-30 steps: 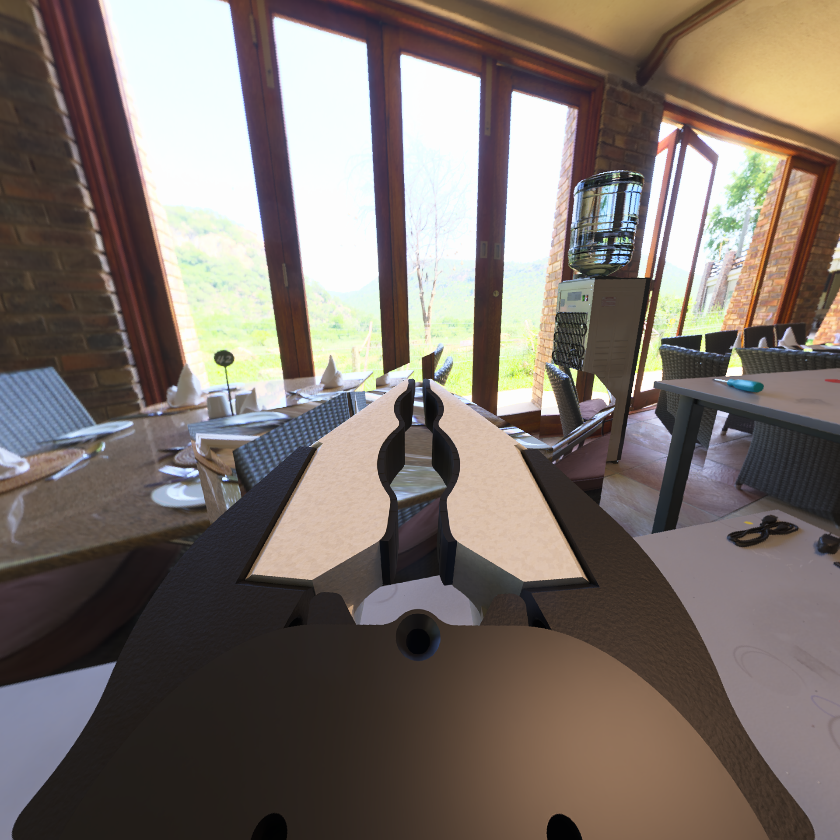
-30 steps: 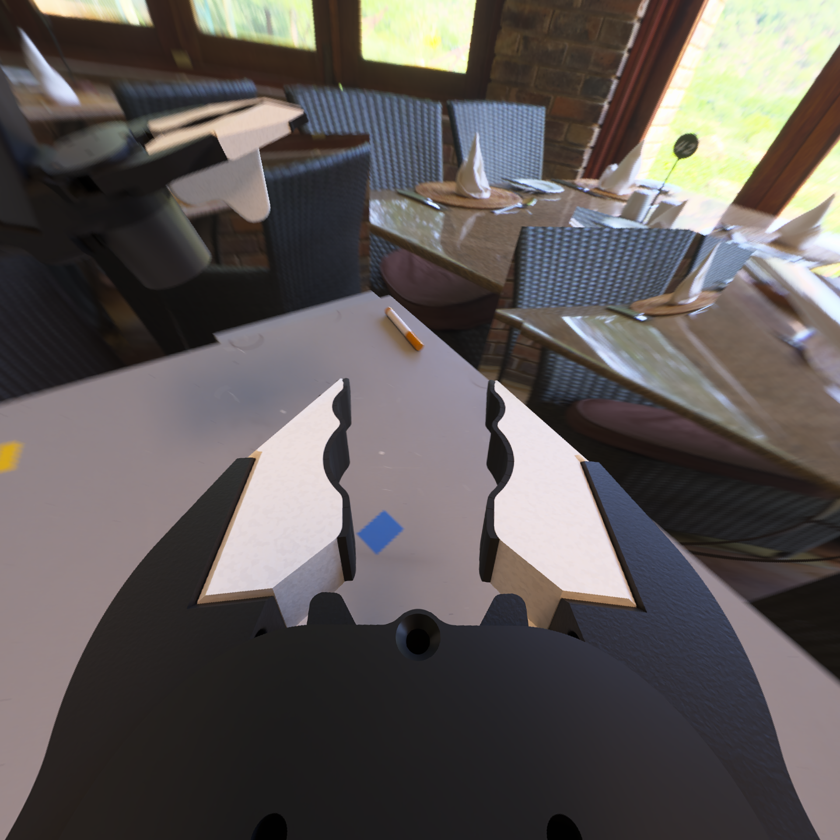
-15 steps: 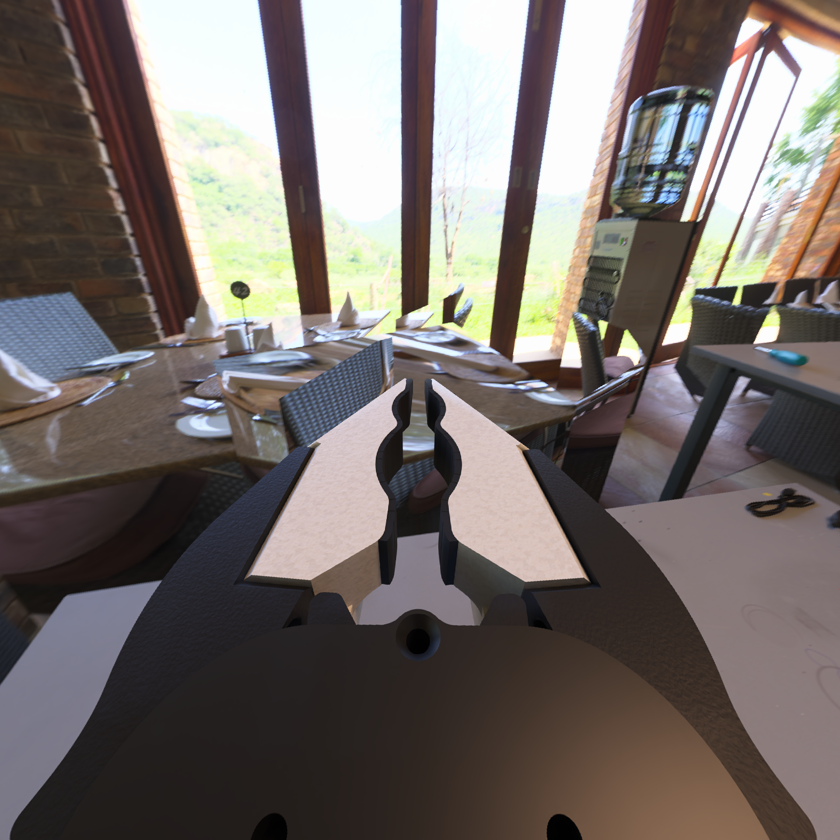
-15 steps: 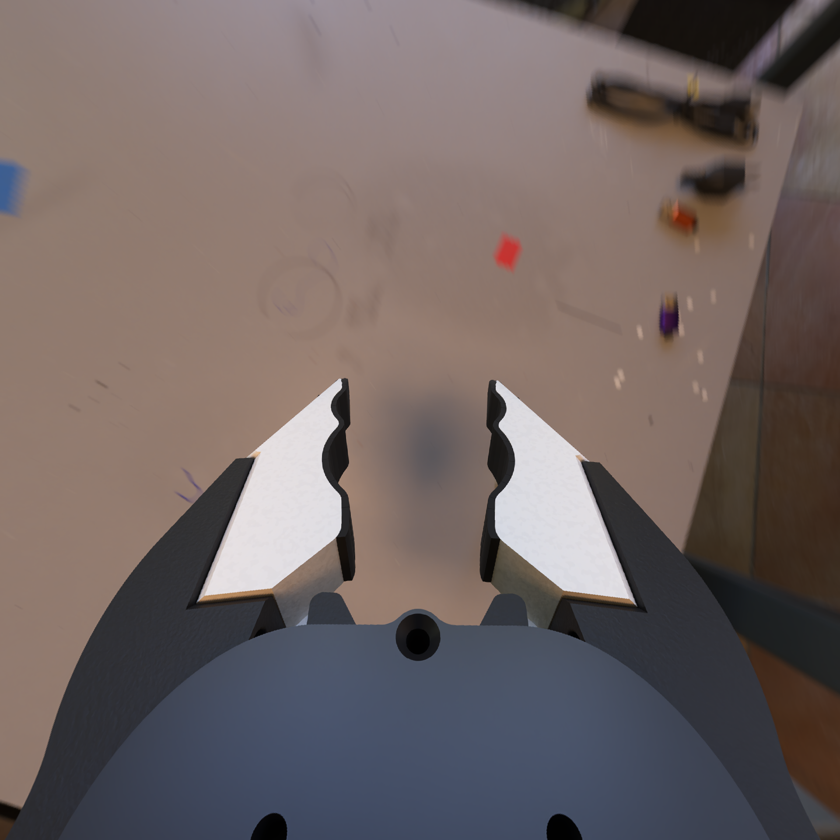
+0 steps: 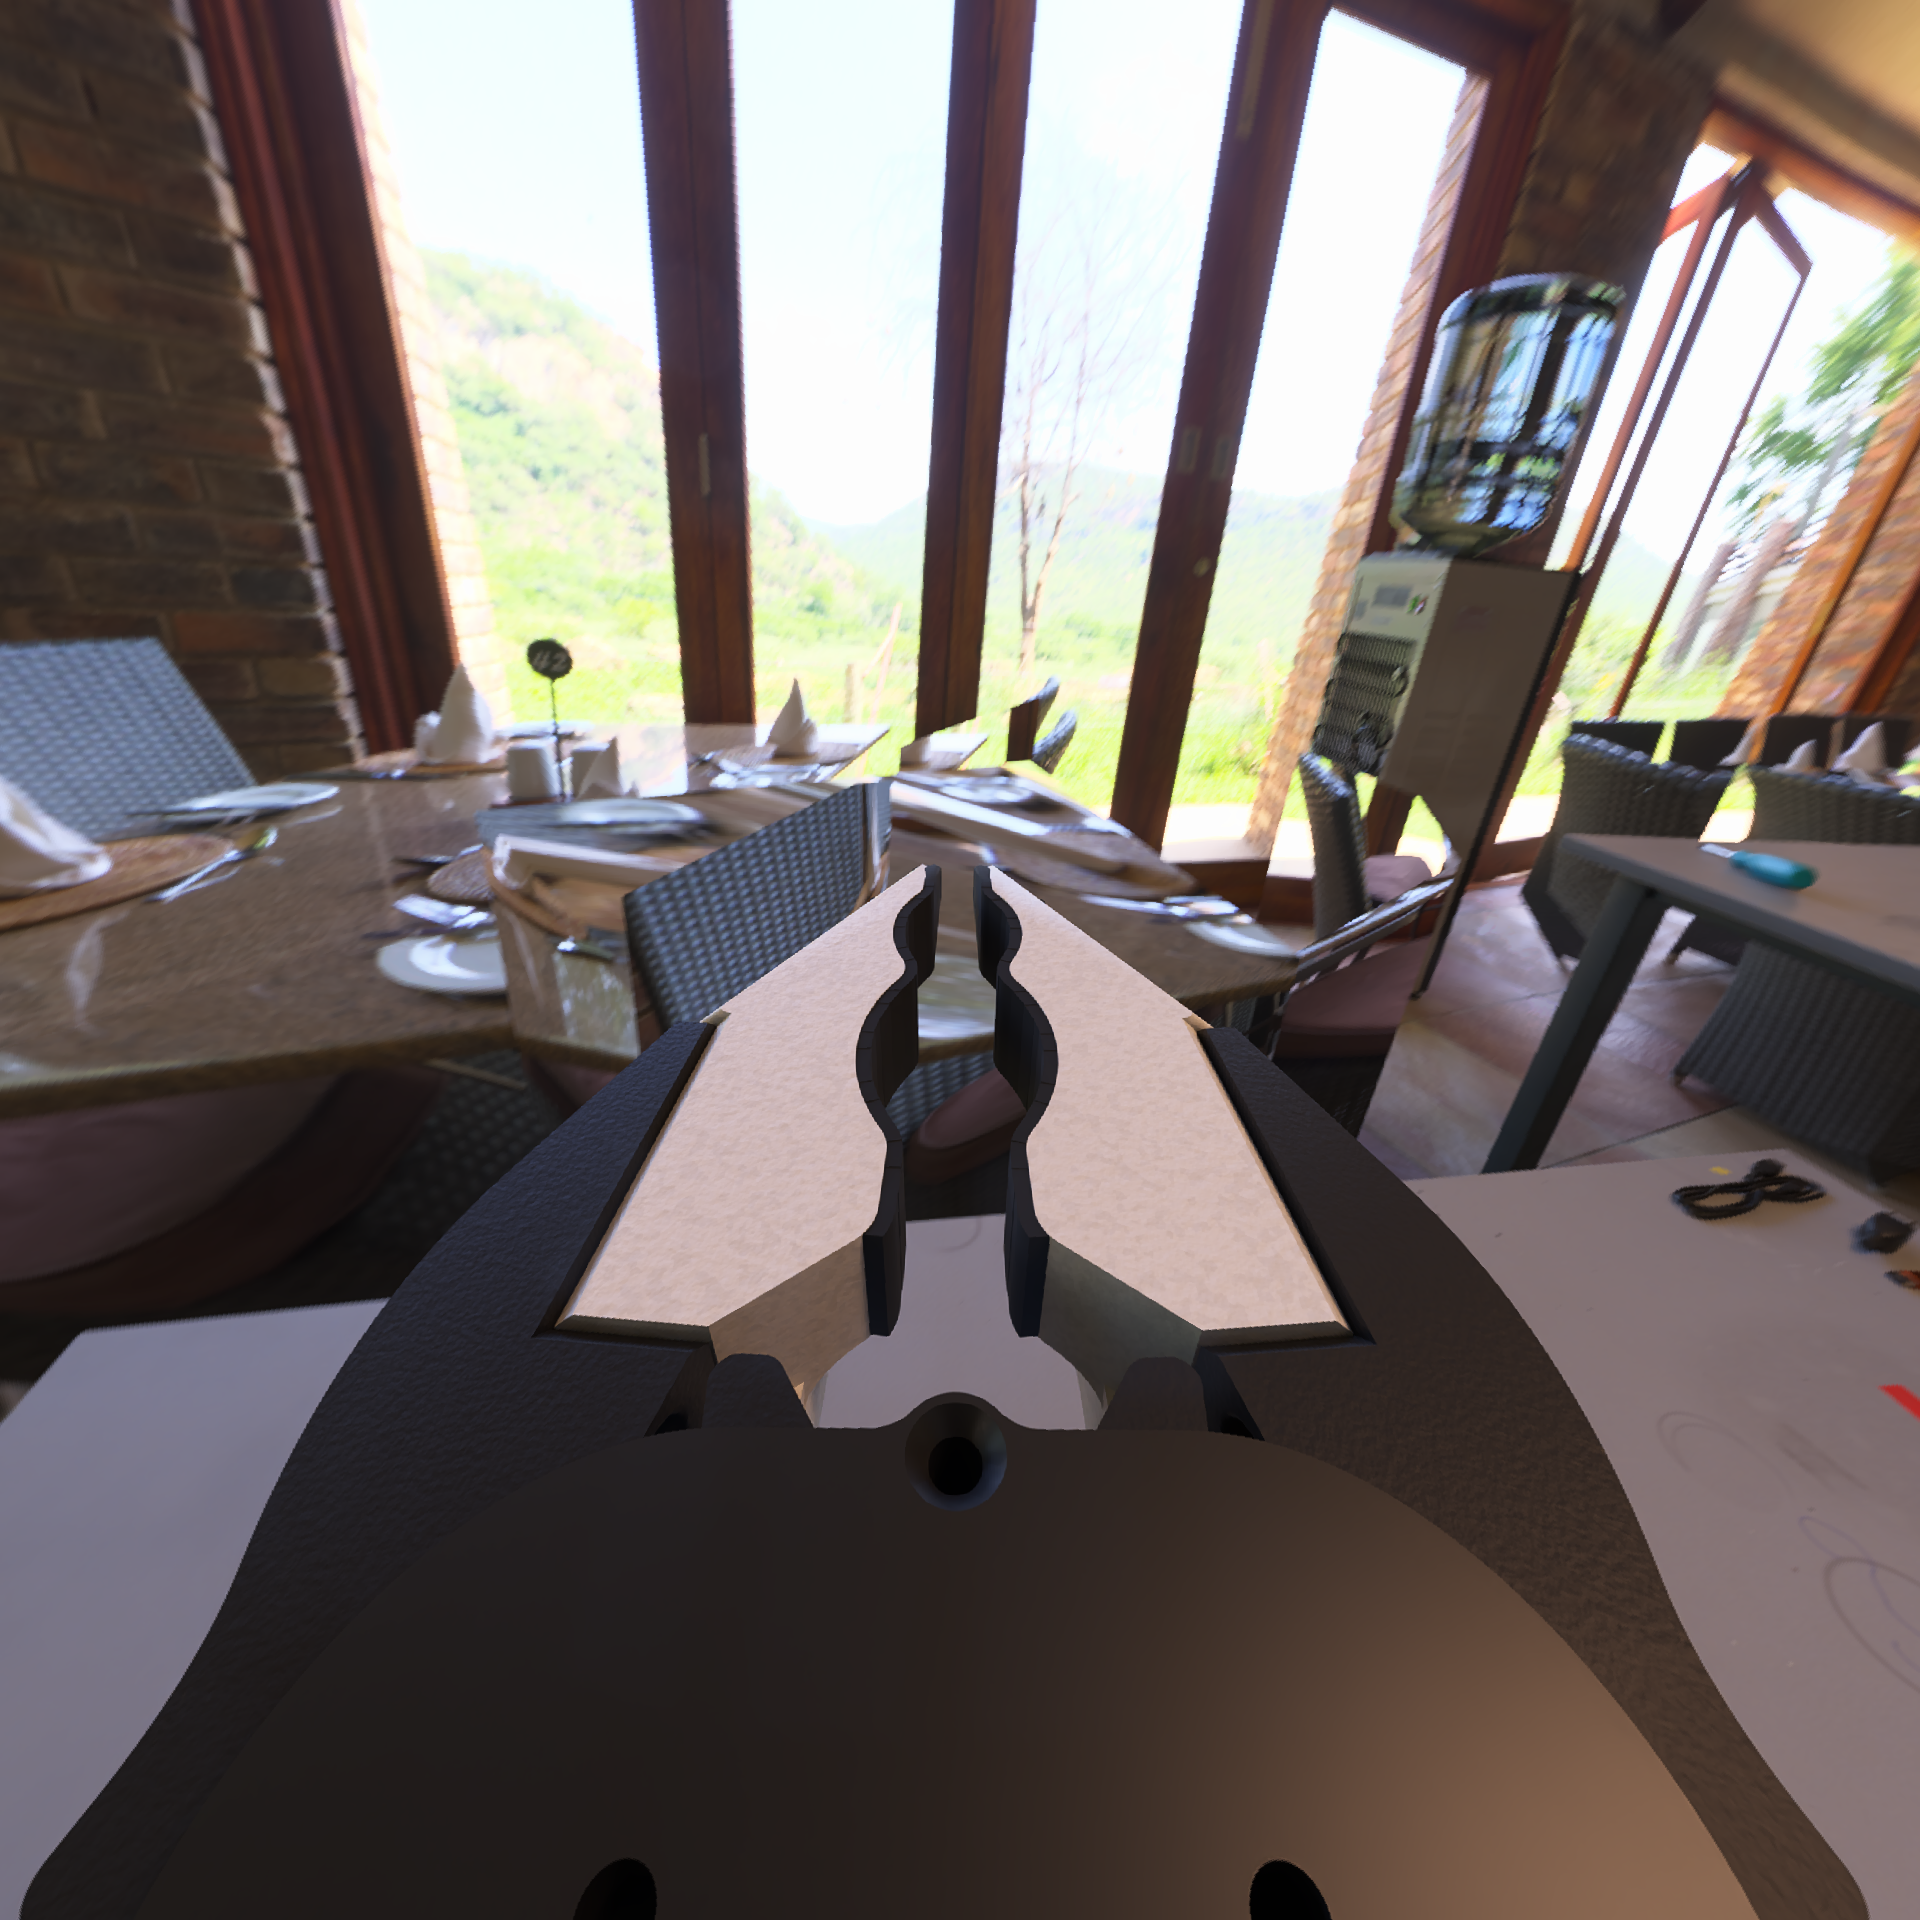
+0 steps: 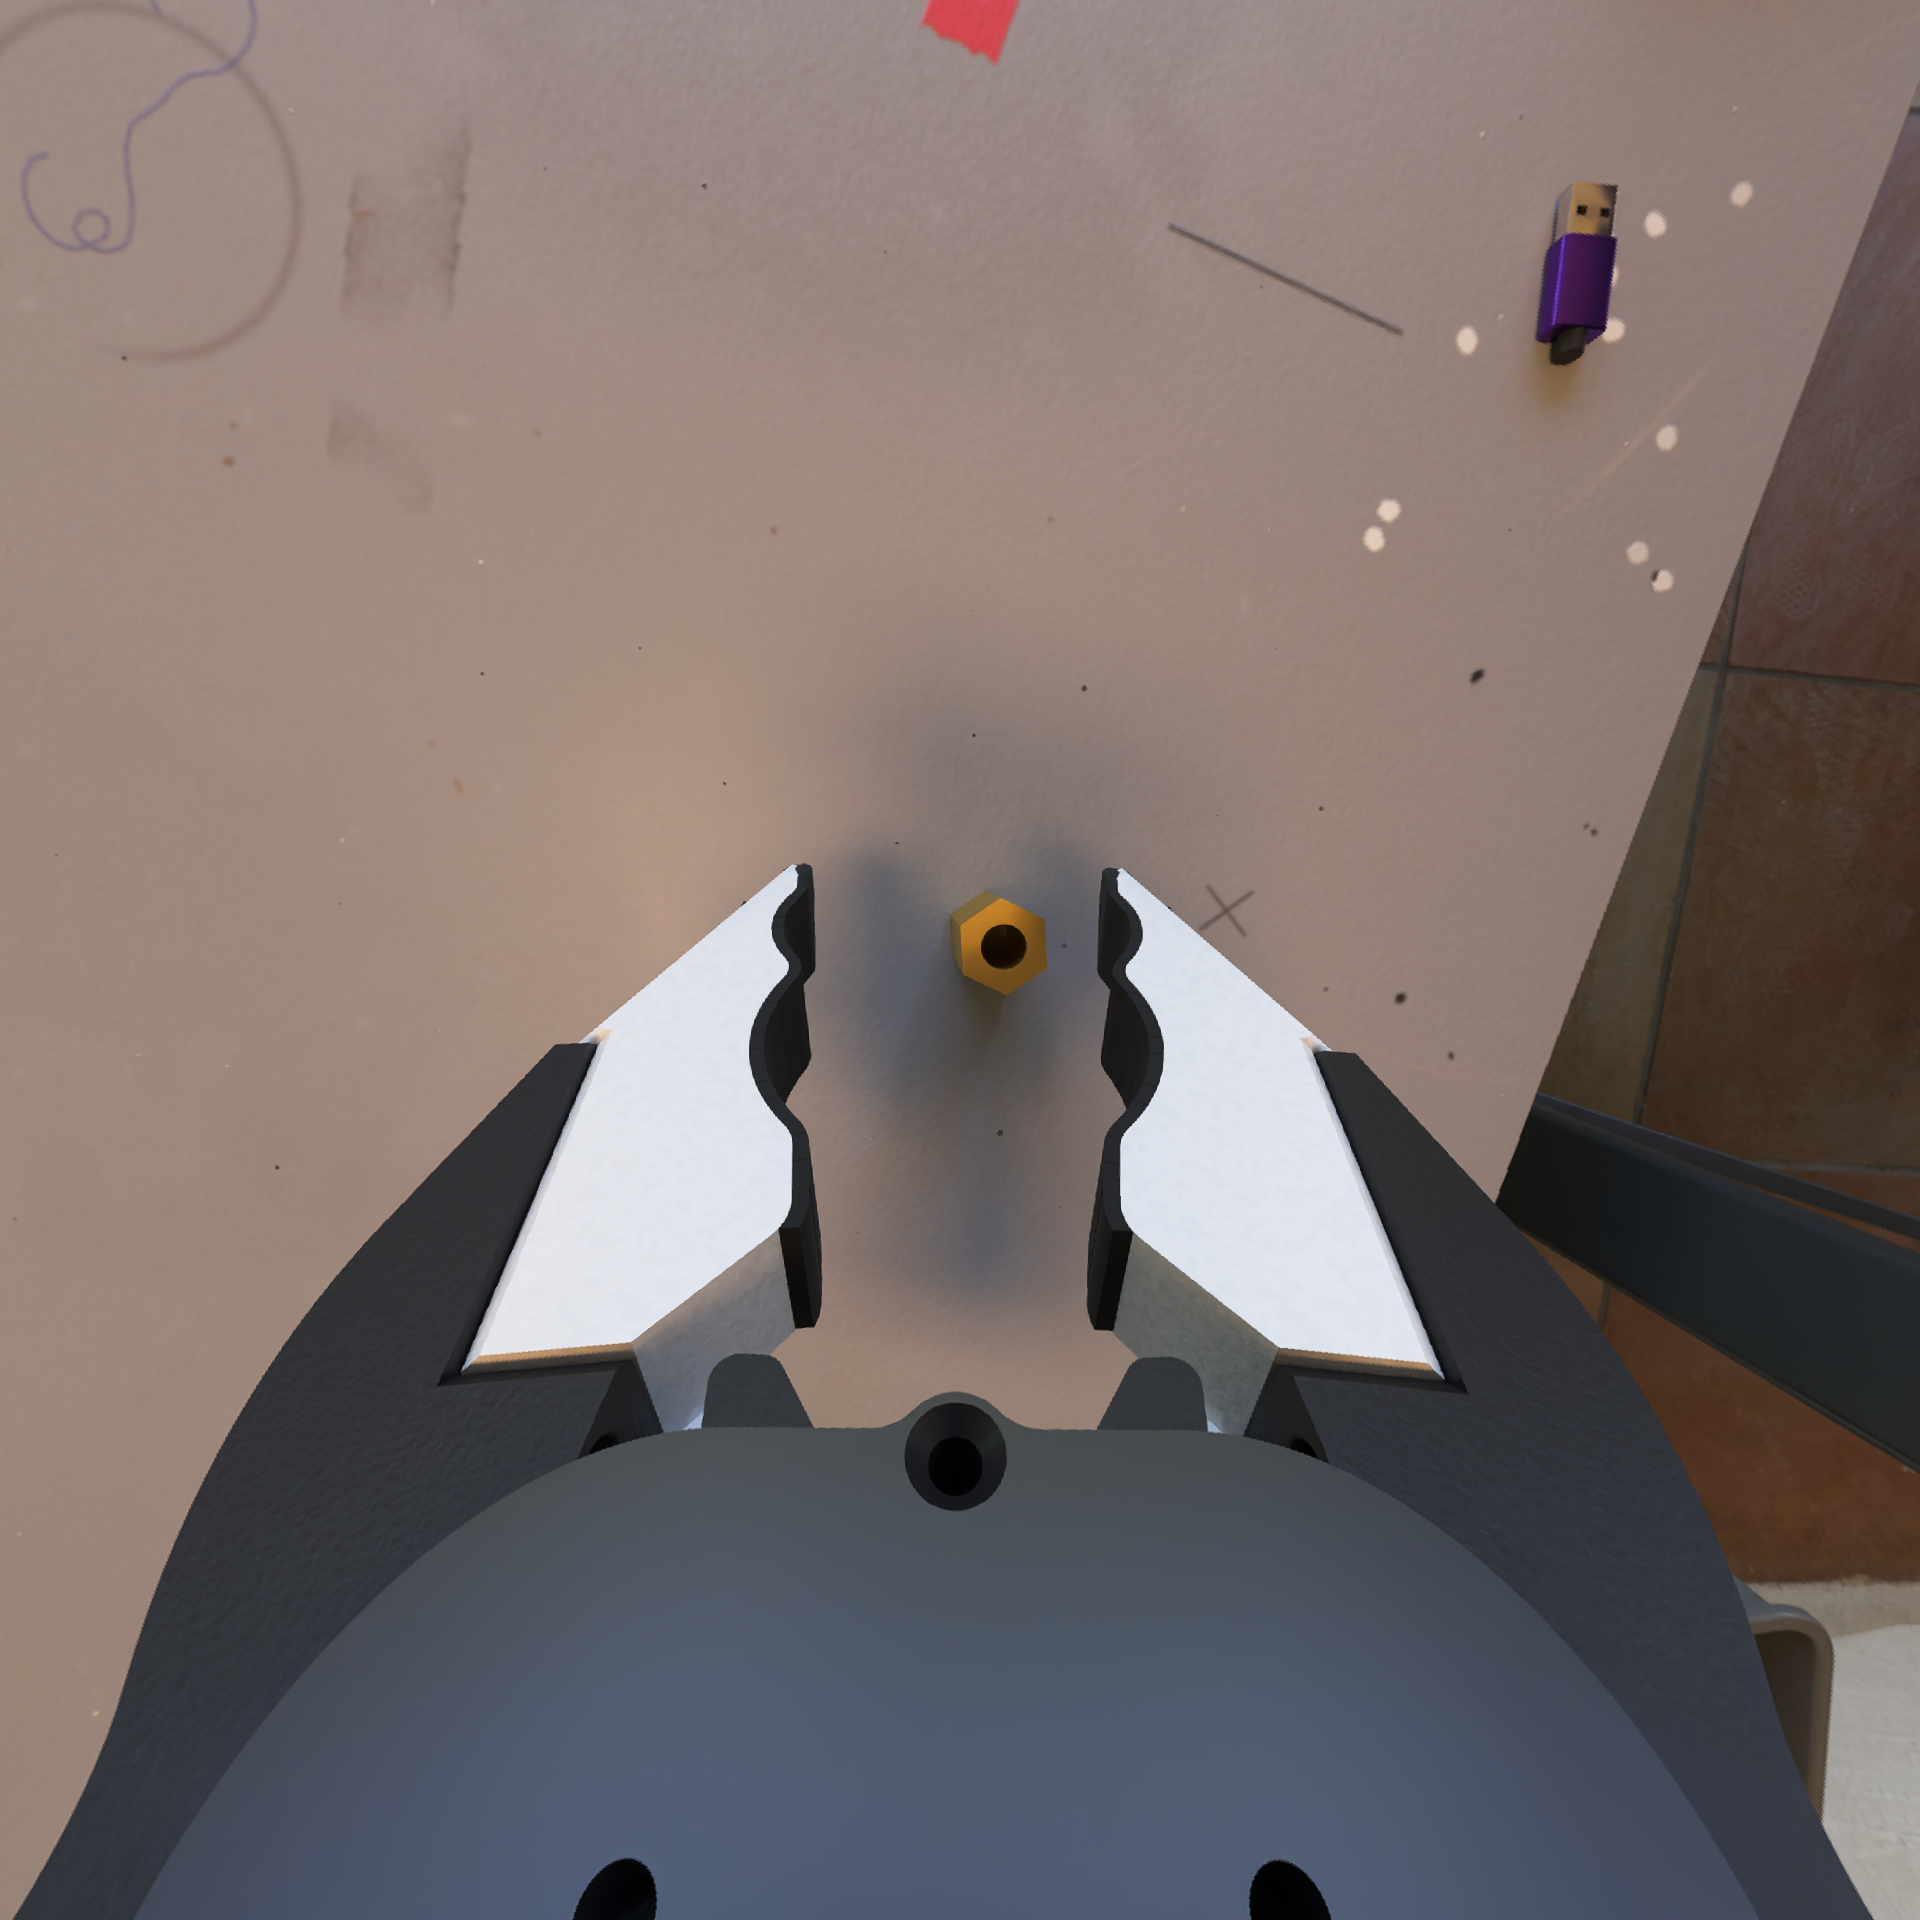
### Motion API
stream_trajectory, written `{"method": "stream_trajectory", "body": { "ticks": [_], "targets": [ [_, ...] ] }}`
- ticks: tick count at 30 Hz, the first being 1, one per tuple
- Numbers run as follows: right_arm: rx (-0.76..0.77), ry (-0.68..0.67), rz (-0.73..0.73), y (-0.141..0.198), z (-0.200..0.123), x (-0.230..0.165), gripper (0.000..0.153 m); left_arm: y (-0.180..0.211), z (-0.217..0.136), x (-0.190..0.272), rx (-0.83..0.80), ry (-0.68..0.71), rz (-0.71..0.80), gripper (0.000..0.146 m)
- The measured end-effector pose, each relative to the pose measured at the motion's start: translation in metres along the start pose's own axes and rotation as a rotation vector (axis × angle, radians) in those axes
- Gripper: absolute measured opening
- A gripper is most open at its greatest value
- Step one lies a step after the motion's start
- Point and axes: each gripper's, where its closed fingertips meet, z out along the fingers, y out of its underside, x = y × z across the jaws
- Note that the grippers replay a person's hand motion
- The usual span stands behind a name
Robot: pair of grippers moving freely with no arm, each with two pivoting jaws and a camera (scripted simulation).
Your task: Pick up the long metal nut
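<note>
A brass-coloured hexagonal long nut [image 6: 1000, 943] stands on end on the grey table [image 6: 727, 571], its bore facing the right wrist camera. My right gripper [image 6: 956, 883] is open and points down at the table, with the nut lying between the two fingertips and a little right of centre, touching neither. My left gripper [image 5: 956, 883] is nearly closed, with a narrow slit between the fingers and nothing in it; it is held level above the table's far edge, facing the windows. The nut does not show in the left wrist view.
A purple USB stick [image 6: 1579, 275] lies at the upper right near the table's right edge [image 6: 1766, 499]. A red tape piece [image 6: 971, 23] is at the top. In the left wrist view a coiled black cable [image 5: 1745, 1193] lies far right; dining tables and chairs stand beyond.
My right gripper swung from the table's far side to point straight down, then descended over the nut, which now sits between its fingers. The left gripper tilted downward slightly and stayed nearly closed.
</note>
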Motion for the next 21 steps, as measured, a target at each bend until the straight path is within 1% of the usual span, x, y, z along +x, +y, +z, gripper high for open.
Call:
{"method": "stream_trajectory", "body": {
  "ticks": [5,10,13,15,18,21],
  "targets": [
    [0.015,-0.022,-0.009,0.004,-0.003,0.006,0.055,0.002,-0.004,0.024,0.125,0.097,-0.048,0.006],
    [-0.020,-0.041,-0.050,0.014,-0.003,0.007,0.055,0.020,-0.001,0.045,0.155,0.166,-0.107,0.004],
    [-0.081,-0.050,-0.061,0.026,0.002,0.010,0.052,0.028,0.001,0.054,0.178,0.217,-0.169,0.004],
    [-0.114,-0.068,-0.066,0.032,0.011,0.009,0.048,0.034,0.002,0.057,0.187,0.248,-0.209,0.004],
    [-0.151,-0.059,-0.077,0.038,0.024,0.011,0.041,0.042,0.001,0.058,0.221,0.286,-0.256,0.004],
    [-0.133,-0.081,-0.058,0.036,0.030,0.009,0.023,0.044,-0.001,0.057,0.247,0.325,-0.298,0.004]
  ]
}}
